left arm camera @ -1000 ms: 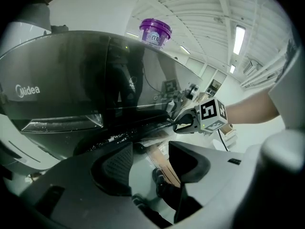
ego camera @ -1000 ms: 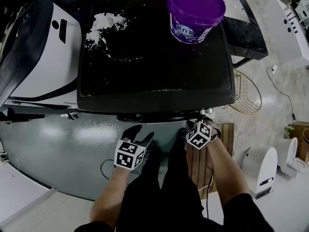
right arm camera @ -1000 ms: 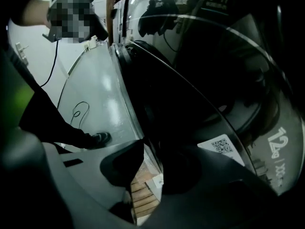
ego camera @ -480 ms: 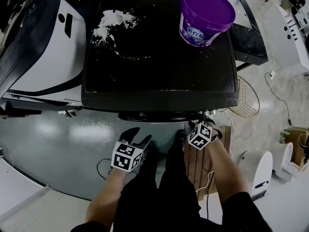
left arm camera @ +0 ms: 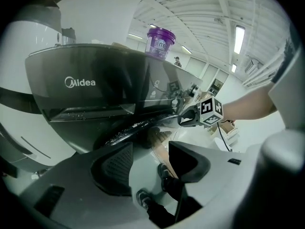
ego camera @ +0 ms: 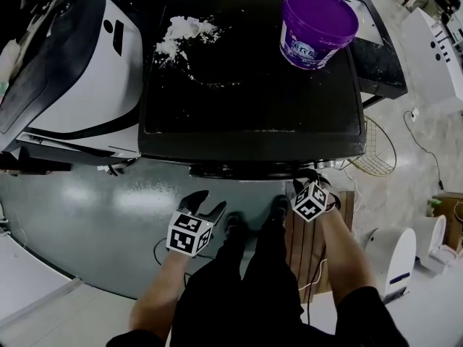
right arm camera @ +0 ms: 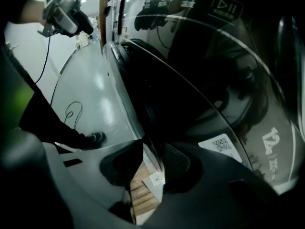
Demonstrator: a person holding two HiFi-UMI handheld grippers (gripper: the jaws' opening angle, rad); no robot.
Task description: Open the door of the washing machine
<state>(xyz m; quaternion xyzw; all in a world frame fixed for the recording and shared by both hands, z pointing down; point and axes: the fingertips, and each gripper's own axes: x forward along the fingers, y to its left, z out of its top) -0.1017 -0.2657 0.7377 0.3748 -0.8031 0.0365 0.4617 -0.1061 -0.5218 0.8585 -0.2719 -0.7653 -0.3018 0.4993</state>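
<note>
In the head view, the washing machine (ego camera: 253, 85) stands right in front of you, its dark top carrying a purple bucket (ego camera: 318, 24) at the far right corner and a spill of white powder (ego camera: 184, 31) at the far left. Your left gripper (ego camera: 206, 202) hangs over the grey floor (ego camera: 87, 215), short of the machine's front. Your right gripper (ego camera: 307, 181) is up against the round door (ego camera: 246, 170) at that front's lower edge.

In the left gripper view, your jaws are spread with nothing between them. Only the floor and your shoes (left arm camera: 164, 171) show through the gap. The door bulges from the front panel ahead, with your right gripper at its right side.

In the right gripper view, your jaws are drawn close and pinch the door's rim, which runs down into the narrow gap between the pads. The dark glass fills the frame to the right, and wooden slats (right arm camera: 143, 190) show below.
</note>
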